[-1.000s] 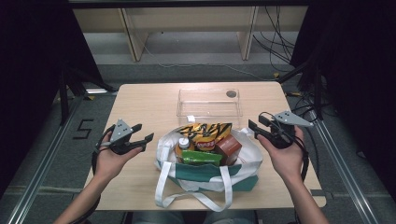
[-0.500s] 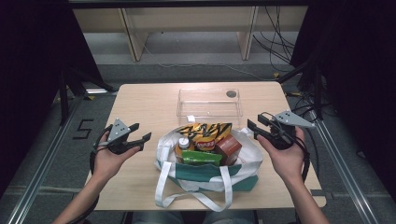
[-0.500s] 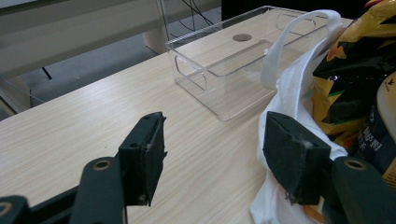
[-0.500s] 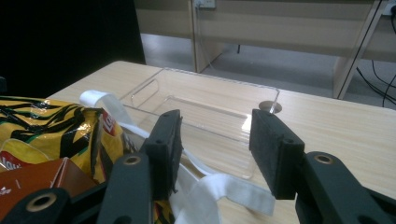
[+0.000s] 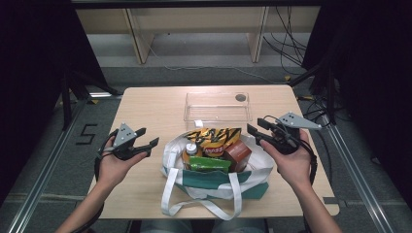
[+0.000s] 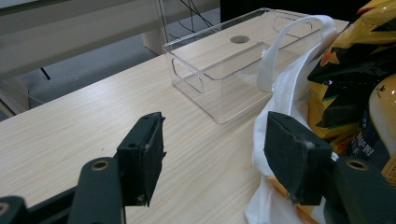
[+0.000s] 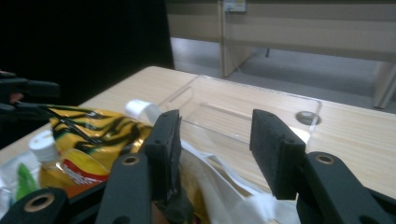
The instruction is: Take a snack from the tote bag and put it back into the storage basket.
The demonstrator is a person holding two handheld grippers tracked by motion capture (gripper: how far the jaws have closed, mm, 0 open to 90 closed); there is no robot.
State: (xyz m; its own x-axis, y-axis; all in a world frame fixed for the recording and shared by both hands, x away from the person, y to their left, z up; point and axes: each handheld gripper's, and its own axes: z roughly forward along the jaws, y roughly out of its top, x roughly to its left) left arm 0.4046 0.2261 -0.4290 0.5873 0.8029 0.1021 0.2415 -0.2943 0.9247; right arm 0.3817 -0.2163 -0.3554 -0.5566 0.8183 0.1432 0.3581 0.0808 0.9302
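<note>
Bare wood flanks the tote bag (image 5: 214,170); both claws (image 5: 141,145) (image 5: 260,131) gape, empty.

place: looks like a lab / recording rig, def not a home
desk: small light-wood desk (image 5: 160,104) alone in the middle, aluminium rails (image 5: 46,167) on the floor both sides
surroundings: black curtains (image 5: 29,73) left & right, bare grey floor w/ a "5" (image 5: 87,134) marked on it
cables: loose wires (image 5: 286,29) trailing on the floor behind, plain wood benches (image 5: 194,19) at back
gear: person holds a handheld tool (image 5: 141,145) w/ cable in each hand, i.e. data-capture setup
</note>
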